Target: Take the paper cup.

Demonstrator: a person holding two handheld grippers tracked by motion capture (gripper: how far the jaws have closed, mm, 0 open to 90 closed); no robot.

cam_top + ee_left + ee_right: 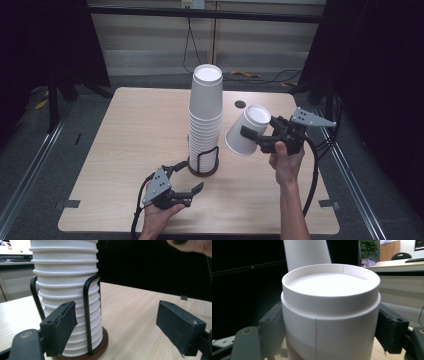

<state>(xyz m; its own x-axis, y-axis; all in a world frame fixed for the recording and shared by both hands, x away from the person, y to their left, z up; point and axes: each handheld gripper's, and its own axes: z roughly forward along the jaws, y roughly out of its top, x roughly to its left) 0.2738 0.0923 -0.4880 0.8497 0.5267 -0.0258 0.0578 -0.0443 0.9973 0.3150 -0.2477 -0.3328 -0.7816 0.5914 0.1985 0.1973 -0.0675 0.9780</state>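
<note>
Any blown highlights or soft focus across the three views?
High view: even light, the cup stack sharp, dark surroundings crushed to black. Left gripper view: the stack's white walls run bright but their ridges stay readable; the left claw pads are slightly soft. Right gripper view: the held cup's base is nearly blown out, background soft.

Cups (205, 107): matt white paper, ribbed rims. Holder (203, 161): glossy black wire, dark wood base. Table (125, 145): pale wood grain, smooth. Pads (178, 325): rough black foam.
</note>
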